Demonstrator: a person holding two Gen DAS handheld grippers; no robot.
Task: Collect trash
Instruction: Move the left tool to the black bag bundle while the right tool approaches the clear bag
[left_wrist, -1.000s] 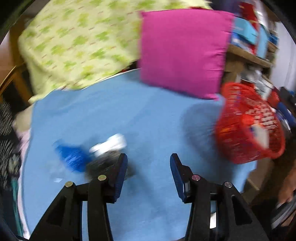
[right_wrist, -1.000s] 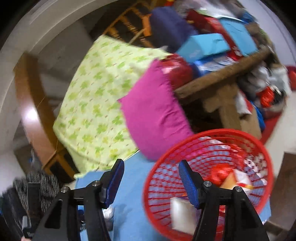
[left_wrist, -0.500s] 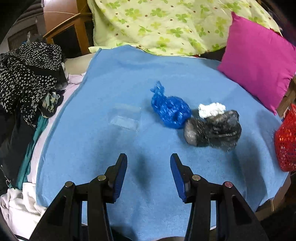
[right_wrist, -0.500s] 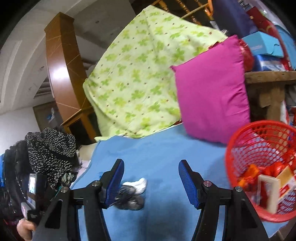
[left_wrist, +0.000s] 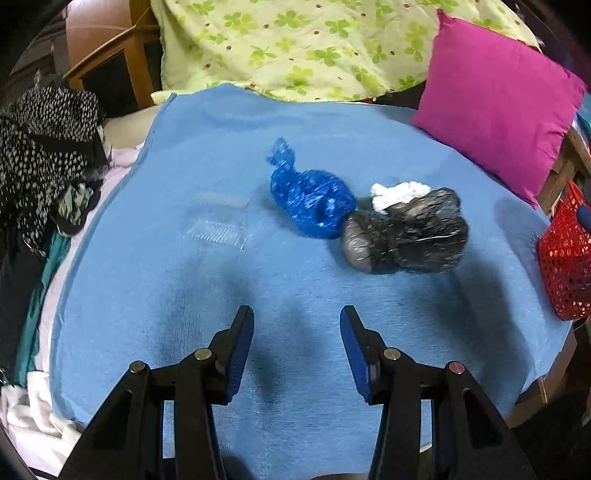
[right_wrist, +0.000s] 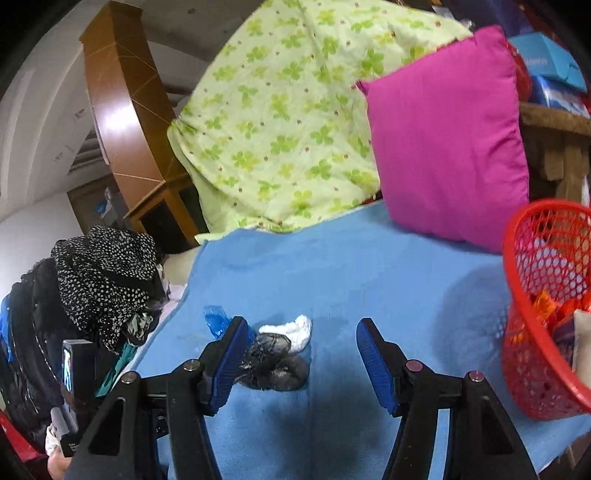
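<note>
On the blue blanket (left_wrist: 184, 295) lie a knotted blue plastic bag (left_wrist: 310, 199), a crumpled black plastic bag (left_wrist: 410, 236), a white tissue wad (left_wrist: 399, 192) and a clear plastic tray (left_wrist: 218, 225). My left gripper (left_wrist: 297, 325) hovers open in front of them, nothing between its fingers. In the right wrist view my right gripper (right_wrist: 297, 332) stands open, with the black bag (right_wrist: 273, 362) and the tissue (right_wrist: 291, 330) just beyond its left finger. The blue bag (right_wrist: 216, 321) peeks out behind that finger. A red mesh basket (right_wrist: 532, 295) holding wrappers stands at the right.
A magenta pillow (left_wrist: 495, 107) and a green clover quilt (left_wrist: 295, 40) lean at the back of the bed. Dark spotted clothes (left_wrist: 40, 147) pile at the left edge. The red basket (left_wrist: 565, 258) sits at the bed's right edge. A cluttered wooden shelf (right_wrist: 554, 122) stands behind the basket.
Both views swung left, away from the basket and toward the trash on the blanket. The left gripper came closer to the bags. Both grippers kept their opening.
</note>
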